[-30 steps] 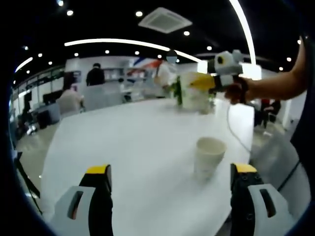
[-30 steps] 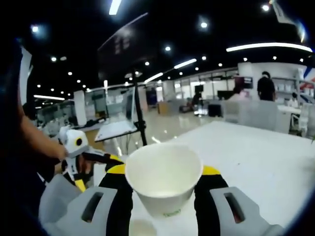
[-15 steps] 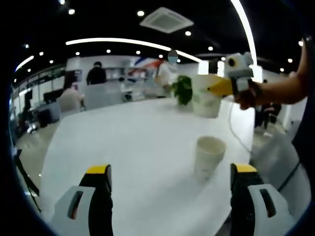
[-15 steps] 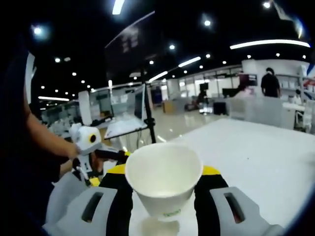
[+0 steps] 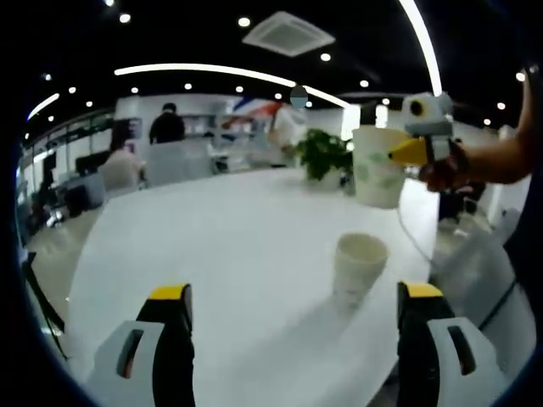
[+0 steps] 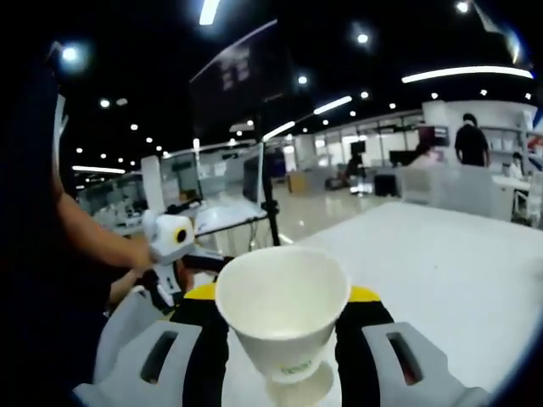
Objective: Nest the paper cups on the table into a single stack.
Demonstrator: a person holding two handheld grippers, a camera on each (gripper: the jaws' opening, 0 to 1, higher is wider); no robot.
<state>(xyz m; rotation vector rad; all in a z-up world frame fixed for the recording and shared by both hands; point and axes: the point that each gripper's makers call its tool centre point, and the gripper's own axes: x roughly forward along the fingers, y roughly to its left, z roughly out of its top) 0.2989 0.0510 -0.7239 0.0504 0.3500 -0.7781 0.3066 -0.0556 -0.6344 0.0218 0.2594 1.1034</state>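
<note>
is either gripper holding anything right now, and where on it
The right gripper holds a paper cup upright, its jaws pressing the cup's side walls below the rim. The left gripper holds nothing; its jaws stand wide apart near the table cup.

My held cup (image 6: 282,320) hides most of the standing cup (image 6: 299,393) at the bottom centre; only its rim peeks out.
</note>
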